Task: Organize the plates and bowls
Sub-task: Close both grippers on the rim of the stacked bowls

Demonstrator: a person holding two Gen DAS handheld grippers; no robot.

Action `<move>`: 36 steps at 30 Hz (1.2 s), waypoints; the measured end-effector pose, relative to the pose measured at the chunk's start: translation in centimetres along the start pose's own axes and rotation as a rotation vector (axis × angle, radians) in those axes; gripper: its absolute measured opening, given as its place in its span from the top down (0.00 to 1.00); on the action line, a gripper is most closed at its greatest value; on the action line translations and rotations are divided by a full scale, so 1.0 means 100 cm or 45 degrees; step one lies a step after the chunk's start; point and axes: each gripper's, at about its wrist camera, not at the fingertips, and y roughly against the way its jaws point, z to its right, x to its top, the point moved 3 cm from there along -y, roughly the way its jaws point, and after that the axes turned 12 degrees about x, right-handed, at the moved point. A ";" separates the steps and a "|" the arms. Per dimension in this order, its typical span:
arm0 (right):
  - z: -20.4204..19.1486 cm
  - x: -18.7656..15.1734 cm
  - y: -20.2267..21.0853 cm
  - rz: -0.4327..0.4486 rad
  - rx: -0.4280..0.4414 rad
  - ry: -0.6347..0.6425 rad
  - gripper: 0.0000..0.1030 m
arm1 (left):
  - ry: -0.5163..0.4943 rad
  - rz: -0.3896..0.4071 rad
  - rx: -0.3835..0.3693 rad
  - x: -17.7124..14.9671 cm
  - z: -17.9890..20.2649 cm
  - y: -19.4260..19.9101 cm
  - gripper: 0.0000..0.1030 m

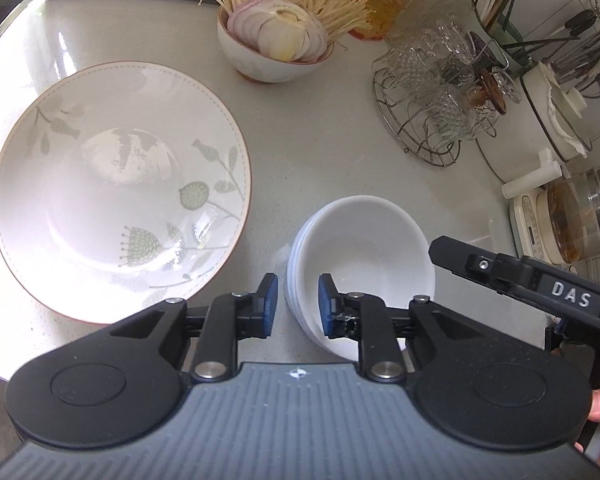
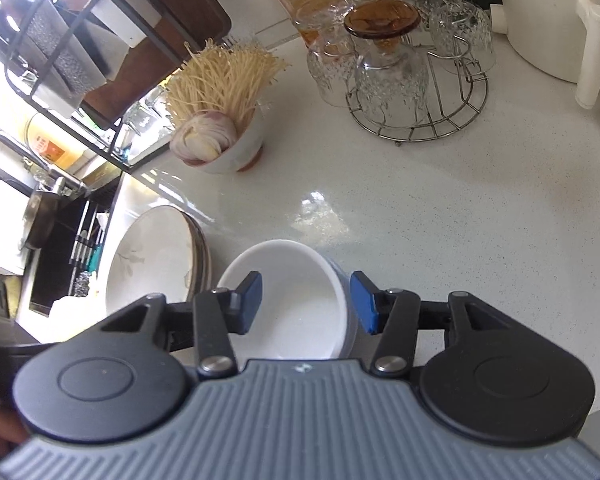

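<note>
Left gripper (image 1: 298, 304) fingers released astride near-left rim of white bowl stack (image 1: 364, 256); right gripper (image 2: 306, 304) released astride right rim. Risk: withdrawing fingers snag rim, stack topples onto bench (image 1: 300, 140).

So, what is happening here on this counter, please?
A person holds a gripper in each hand over a stack of small white bowls on the pale counter. The left gripper straddles the stack's near-left rim and the right gripper straddles its right rim, jaws apart, pads not pressing. Neither holds the stack; it rests on the counter. Beside it sits a large floral bowl, and farther back a bowl of sliced onion and enoki mushrooms.
</note>
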 end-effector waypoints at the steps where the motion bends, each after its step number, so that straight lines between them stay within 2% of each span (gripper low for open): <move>1: 0.001 -0.001 -0.002 -0.006 -0.016 0.004 0.50 | -0.003 0.001 0.001 -0.001 0.000 0.000 0.76; 4: 0.007 -0.005 -0.004 -0.010 -0.046 -0.007 0.52 | -0.002 0.005 -0.001 -0.003 0.002 0.000 0.76; 6: 0.011 -0.009 -0.006 -0.017 -0.065 -0.012 0.65 | -0.003 0.004 0.005 -0.004 0.004 -0.001 0.76; 7: 0.014 -0.010 -0.007 -0.024 -0.071 -0.015 0.66 | -0.005 0.003 0.005 -0.004 0.005 -0.002 0.76; 16: 0.034 -0.022 -0.021 -0.081 -0.068 -0.115 0.66 | -0.037 -0.026 0.041 -0.013 0.015 -0.010 0.76; 23: 0.039 -0.027 -0.029 -0.106 -0.050 -0.133 0.66 | -0.042 -0.040 0.042 -0.016 0.015 -0.012 0.76; 29: 0.040 -0.029 -0.040 -0.136 -0.055 -0.134 0.66 | -0.034 -0.038 0.051 -0.016 0.012 -0.013 0.67; 36: 0.039 -0.031 -0.043 -0.140 -0.061 -0.142 0.66 | -0.005 -0.064 0.021 -0.015 0.005 -0.018 0.66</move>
